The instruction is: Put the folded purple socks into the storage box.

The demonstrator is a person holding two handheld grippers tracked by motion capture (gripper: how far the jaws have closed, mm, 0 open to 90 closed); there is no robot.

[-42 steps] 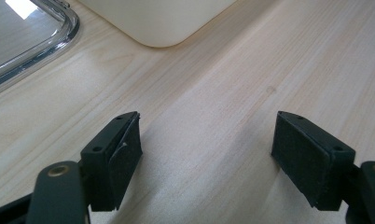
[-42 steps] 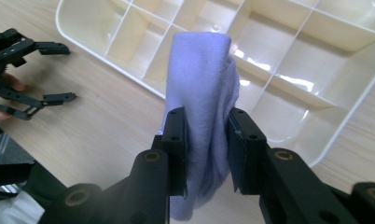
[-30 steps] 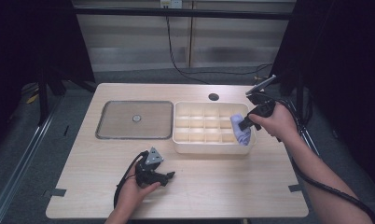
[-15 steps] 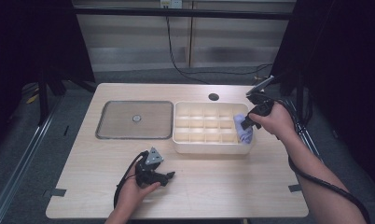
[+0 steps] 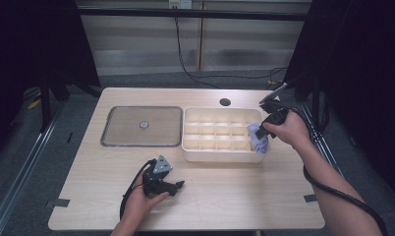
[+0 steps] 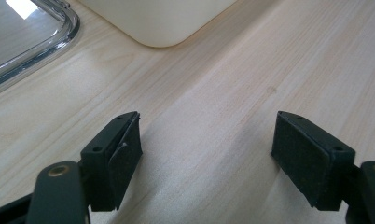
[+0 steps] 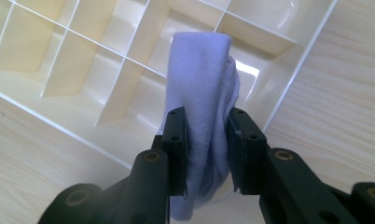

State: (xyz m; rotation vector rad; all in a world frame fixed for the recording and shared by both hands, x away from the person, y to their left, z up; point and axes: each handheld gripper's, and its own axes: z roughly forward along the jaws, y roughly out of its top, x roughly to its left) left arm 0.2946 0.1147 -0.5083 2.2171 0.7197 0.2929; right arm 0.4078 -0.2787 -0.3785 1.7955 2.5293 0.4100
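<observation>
Right gripper view: right gripper (image 7: 206, 149) has its jaws clamped on a folded lavender cloth (image 7: 202, 79), long axis running straight out along the jaws, free end hanging over the corner cell of the cream divided organizer tray (image 7: 83, 60). High view puts cloth (image 5: 258, 137) at the tray's near-right corner w/ right hand (image 5: 289, 129) just beside it, so prob. next is a short push down into that cell. Left gripper (image 5: 161, 181) rests jaws wide apart on the table (image 5: 235, 196), well apart from the tray, nr the clear lid (image 5: 141, 126).
</observation>
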